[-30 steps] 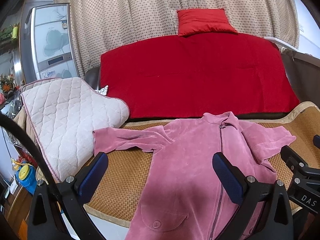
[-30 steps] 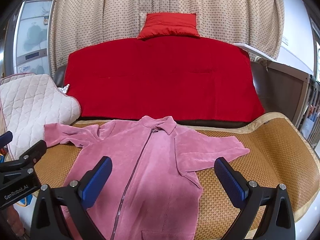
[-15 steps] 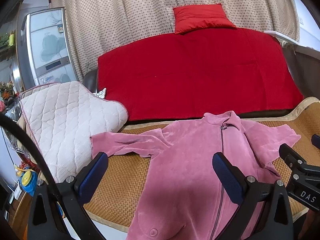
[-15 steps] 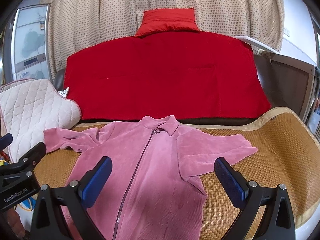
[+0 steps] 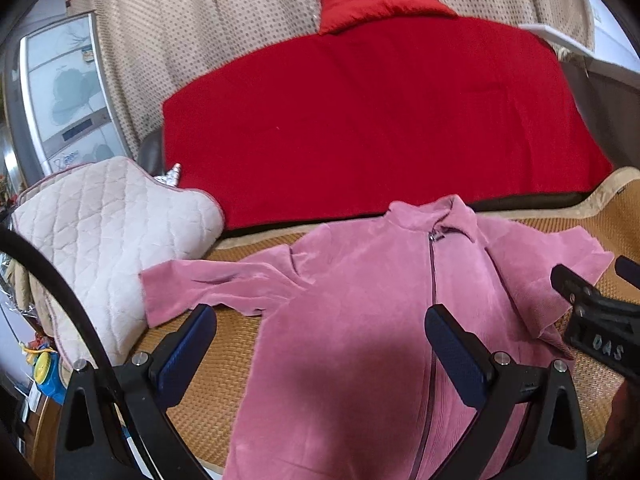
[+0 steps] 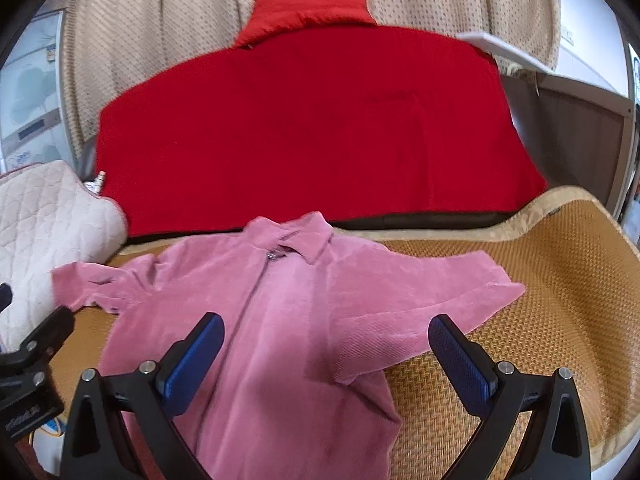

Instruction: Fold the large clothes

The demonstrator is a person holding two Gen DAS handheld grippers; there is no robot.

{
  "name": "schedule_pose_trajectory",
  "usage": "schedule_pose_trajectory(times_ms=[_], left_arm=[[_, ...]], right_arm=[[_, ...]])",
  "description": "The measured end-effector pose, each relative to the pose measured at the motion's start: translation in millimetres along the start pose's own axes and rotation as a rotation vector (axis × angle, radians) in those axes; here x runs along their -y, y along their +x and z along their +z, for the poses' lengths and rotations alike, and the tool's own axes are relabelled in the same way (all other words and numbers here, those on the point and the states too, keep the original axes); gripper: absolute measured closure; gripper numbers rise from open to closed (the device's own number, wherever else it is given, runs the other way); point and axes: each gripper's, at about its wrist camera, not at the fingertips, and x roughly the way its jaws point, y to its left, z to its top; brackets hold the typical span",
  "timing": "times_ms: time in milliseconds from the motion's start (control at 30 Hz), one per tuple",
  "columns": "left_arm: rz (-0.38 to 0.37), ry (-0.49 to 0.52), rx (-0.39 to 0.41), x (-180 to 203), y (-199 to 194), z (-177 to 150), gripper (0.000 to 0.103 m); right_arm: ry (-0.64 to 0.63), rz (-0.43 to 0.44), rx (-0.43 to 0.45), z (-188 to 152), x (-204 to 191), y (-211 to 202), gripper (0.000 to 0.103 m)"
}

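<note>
Lying flat on the woven mat [image 6: 560,280] was the pink jacket [image 5: 360,320], zipped, sleeves spread, left gripper [image 5: 320,340] and right gripper [image 6: 326,344] above it, jaws wide apart, holding nothing, red blanket [image 5: 380,120] behind.

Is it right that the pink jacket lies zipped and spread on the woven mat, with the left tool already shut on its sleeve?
Not quite. The left wrist view shows the left tool open, gripping nothing, above the pink jacket. The jacket does lie zipped on the woven mat.
</note>
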Motion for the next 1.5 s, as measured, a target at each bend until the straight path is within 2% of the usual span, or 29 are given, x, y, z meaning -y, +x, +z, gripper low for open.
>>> schedule_pose_trajectory(times_ms=[200,400,700,1333,1400,1500], left_arm=[[-0.018,0.03,-0.042,22,31,0,0.0],[-0.034,0.049,-0.064,43,50,2,0.0],[-0.05,0.078,-0.075,62,55,-1,0.0],[-0.05,0.087,-0.074,62,53,-1,0.0],[-0.053,0.088,-0.089,63,58,-1,0.0],[-0.06,0.076,-0.119,61,68,-2,0.0]], right_arm=[[0.07,-0.05,-0.093,0,31,57,0.0],[0.105,-0.068,-0.154,0,50,86,0.0],[0.101,-0.061,-0.158,-2,54,88,0.0],[0.058,-0.095,-0.086,2,47,70,0.0],[0.068,-0.075,-0.102,2,52,76,0.0],[0.155,-0.048,-0.131,4,81,91,0.0]])
